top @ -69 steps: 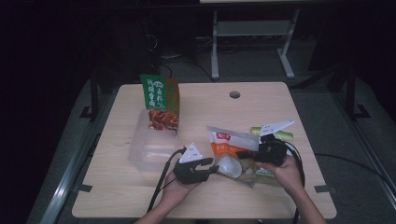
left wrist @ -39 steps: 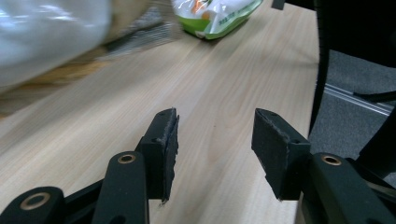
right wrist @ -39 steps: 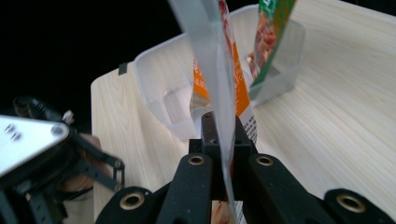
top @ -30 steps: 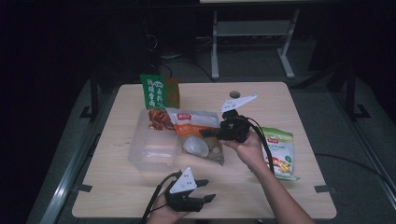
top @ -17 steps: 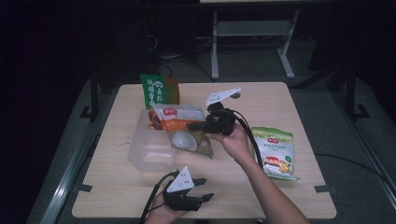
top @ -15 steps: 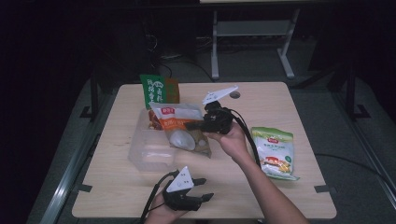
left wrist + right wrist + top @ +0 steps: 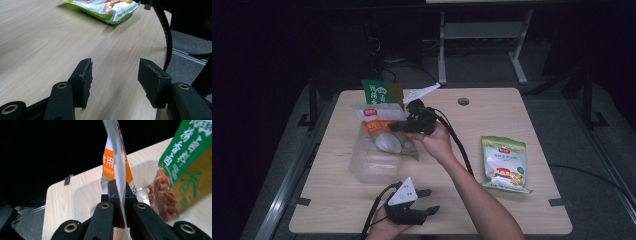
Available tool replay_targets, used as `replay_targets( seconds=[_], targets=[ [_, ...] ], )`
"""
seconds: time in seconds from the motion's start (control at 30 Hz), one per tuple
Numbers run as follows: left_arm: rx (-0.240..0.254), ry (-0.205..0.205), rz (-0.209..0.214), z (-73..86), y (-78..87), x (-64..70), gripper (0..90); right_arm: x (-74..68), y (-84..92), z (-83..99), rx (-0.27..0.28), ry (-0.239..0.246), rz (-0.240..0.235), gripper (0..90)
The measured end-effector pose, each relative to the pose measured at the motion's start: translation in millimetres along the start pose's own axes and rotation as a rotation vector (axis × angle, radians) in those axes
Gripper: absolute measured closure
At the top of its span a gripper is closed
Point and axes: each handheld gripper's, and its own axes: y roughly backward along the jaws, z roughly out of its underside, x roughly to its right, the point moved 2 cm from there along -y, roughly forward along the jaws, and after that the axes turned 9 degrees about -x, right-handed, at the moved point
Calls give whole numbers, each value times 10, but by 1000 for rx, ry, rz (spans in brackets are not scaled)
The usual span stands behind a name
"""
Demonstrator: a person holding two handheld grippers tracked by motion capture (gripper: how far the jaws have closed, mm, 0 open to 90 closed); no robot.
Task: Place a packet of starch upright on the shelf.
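My right gripper (image 7: pixel 396 128) is shut on the thin edge of an orange and white packet (image 7: pixel 382 131) with a clear window, which hangs over the clear plastic bin (image 7: pixel 362 172). In the right gripper view the packet (image 7: pixel 117 157) stands edge-on between the closed jaws of the right gripper (image 7: pixel 119 187), with the bin (image 7: pixel 82 202) beneath. My left gripper (image 7: pixel 433 200) rests by the table's near edge. Its jaws have just been opening, and nothing is between them in the left gripper view (image 7: pixel 115 80).
A green snack bag (image 7: pixel 379 92) stands upright behind the bin, close to the held packet, and appears as the green bag (image 7: pixel 185 157) at right. A green and white packet (image 7: pixel 504 162) lies flat at the table's right. The right gripper's cable (image 7: pixel 165 37) crosses near the left jaws.
The right gripper has carried the orange packet leftward and away from the person, from the table's middle to above the bin. The left gripper stayed at the near edge.
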Motion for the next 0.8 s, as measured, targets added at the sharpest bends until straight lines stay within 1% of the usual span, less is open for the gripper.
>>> replay_targets(
  seconds=[0.13,0.2,0.3,0.4,0.43,0.53,0.6,0.67,0.77,0.8],
  targets=[
    [8,9,0,5,27,-21,446,10,-190,-103,-13,16,7,900],
    [10,9,-1,7,38,-30,446,30,-279,-132,-14,12,0,900],
    [21,25,0,6,40,-24,443,72,-405,-149,-9,2,-10,900],
    [25,26,4,-1,41,-19,443,103,-518,-143,-1,-8,-19,900],
    [21,14,1,-2,42,-24,443,113,-550,-138,0,-8,-18,900],
    [19,14,6,0,34,-19,443,140,-639,-122,0,-20,-25,900],
    [19,13,6,0,35,-16,441,158,-688,-107,4,-32,-37,900],
    [22,10,5,-5,43,-15,440,161,-734,-90,7,-27,-41,900],
    [27,11,6,-8,44,-10,440,157,-797,-47,-3,-27,-40,900],
    [25,8,6,-7,44,-11,440,160,-805,-31,0,-34,-47,900]
  ],
)
